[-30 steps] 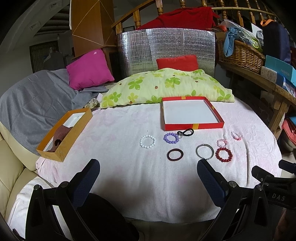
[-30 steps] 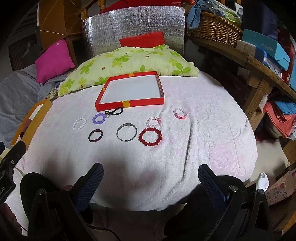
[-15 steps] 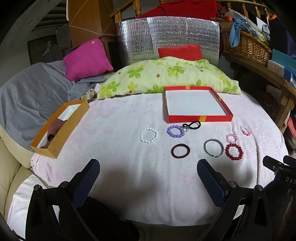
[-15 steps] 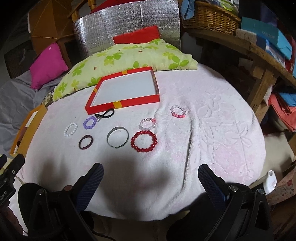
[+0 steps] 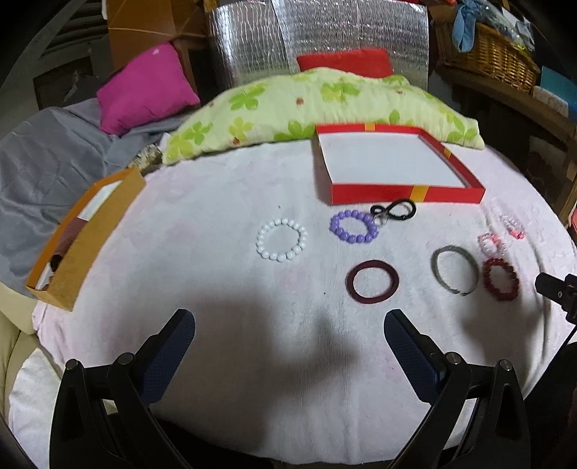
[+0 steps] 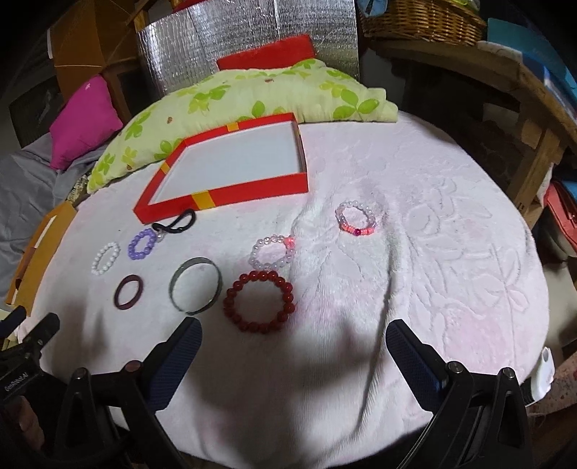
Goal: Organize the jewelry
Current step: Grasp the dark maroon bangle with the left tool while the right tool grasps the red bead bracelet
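Several bracelets lie on a pale pink cloth in front of a shallow red box [image 5: 407,193] [image 6: 252,189] with a white floor. I see a white bead bracelet [image 5: 281,240], a purple bead one [image 5: 353,227], a black loop [image 5: 393,210], a dark maroon bangle [image 5: 372,281] [image 6: 128,291], a grey bangle [image 5: 455,269] [image 6: 195,284], a dark red bead bracelet [image 6: 258,301] and two pink-clear ones [image 6: 272,251] [image 6: 356,218]. My left gripper [image 5: 288,346] is open, short of the maroon bangle. My right gripper [image 6: 293,355] is open, just short of the red bead bracelet.
An orange box [image 5: 86,238] sits at the cloth's left edge. A green flowered pillow [image 5: 317,108] lies behind the red box, with a magenta cushion [image 5: 144,86] and a silver foil panel [image 5: 317,39] beyond. A wooden shelf with a wicker basket [image 6: 422,18] stands right.
Both grippers have moved forward and lower toward the bracelets, which now look larger and nearer. Both stay open. Nothing on the cloth has moved.
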A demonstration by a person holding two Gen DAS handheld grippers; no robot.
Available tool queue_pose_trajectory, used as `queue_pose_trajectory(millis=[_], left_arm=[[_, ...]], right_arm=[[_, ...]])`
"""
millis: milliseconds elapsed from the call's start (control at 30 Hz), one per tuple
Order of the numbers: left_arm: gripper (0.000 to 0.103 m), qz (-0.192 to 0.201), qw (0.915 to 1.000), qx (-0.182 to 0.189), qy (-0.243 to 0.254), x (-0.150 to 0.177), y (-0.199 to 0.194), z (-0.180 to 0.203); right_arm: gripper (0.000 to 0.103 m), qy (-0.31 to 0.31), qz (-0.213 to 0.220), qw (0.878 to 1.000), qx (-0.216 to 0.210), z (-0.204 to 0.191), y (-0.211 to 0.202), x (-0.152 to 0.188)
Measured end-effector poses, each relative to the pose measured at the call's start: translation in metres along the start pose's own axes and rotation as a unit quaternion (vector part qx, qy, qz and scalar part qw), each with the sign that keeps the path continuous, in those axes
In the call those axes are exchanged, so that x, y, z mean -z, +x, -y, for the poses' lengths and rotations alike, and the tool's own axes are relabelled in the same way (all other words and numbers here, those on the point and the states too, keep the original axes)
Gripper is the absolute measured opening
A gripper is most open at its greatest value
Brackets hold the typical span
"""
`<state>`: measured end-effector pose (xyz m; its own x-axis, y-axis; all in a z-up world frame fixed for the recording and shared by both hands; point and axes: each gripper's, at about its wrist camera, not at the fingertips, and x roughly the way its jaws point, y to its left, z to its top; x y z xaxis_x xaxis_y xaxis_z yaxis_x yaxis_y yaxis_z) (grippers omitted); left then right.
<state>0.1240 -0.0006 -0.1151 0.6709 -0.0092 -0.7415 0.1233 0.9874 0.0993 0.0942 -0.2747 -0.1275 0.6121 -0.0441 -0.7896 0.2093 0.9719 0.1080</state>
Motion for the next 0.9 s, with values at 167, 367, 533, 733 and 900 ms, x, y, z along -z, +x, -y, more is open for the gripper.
queue_pose_trajectory(millis=[167,367,533,733,900], left_arm=[[0.103,-0.01,0.9999,0.01,-0.004,-0.003,0.022,0.001],[0.103,-0.02,0.9995,0.023,0.002,-0.01,0.047,0.009],[0.103,-0.033,0.9983,0.047,0.006,-0.015,0.064,0.018],[0.09,-0.061,0.9945,0.085,0.004,-0.016,0.082,0.026],[0.082,-0.051,0.9946,0.09,0.001,-0.019,0.085,0.026]], right_arm=[[0.099,-0.005,-0.001,1.0,-0.001,0.001,0.017,-0.002],[0.088,-0.014,-0.008,1.0,-0.009,0.001,0.038,-0.006],[0.076,-0.023,-0.019,0.999,-0.01,-0.003,0.057,-0.008],[0.066,-0.034,-0.016,0.999,0.002,-0.007,0.066,-0.009],[0.058,-0.037,-0.011,0.999,0.011,-0.007,0.068,-0.01]])
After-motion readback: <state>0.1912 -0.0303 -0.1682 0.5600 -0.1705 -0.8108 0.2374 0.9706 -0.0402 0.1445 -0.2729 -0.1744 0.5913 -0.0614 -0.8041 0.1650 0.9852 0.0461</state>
